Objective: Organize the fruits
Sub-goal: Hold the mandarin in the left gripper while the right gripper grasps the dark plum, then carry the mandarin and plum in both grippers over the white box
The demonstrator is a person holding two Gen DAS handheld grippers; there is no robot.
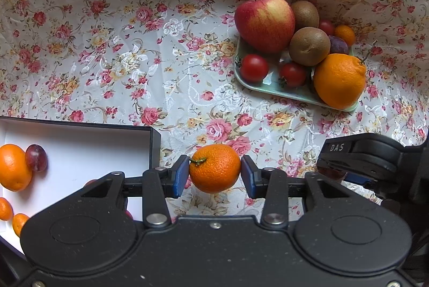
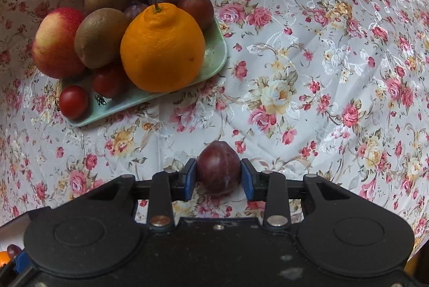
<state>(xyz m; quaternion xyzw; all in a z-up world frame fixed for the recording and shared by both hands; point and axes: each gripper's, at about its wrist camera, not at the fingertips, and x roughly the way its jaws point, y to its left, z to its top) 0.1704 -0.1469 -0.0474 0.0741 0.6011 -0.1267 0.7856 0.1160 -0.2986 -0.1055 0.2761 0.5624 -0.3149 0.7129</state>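
Observation:
My left gripper (image 1: 214, 173) is shut on a small mandarin (image 1: 214, 168) with a green stem, held above the floral cloth just right of a white-lined black box (image 1: 80, 142). The box holds an orange (image 1: 13, 167), a plum (image 1: 36, 157) and small mandarins. My right gripper (image 2: 218, 175) is shut on a dark plum (image 2: 217, 169); in the left wrist view the right gripper's body (image 1: 370, 161) shows at the right. A pale green tray (image 1: 270, 88) (image 2: 211, 59) carries an apple (image 1: 264, 22), two kiwis, cherry tomatoes, plums, a big orange (image 2: 161, 48) and a small mandarin.
A floral tablecloth (image 2: 321, 72) covers the whole surface, with folds rising at the far edges. The box's black wall (image 1: 155, 150) stands close to the left of the held mandarin. Bare cloth lies between box and tray and to the tray's right.

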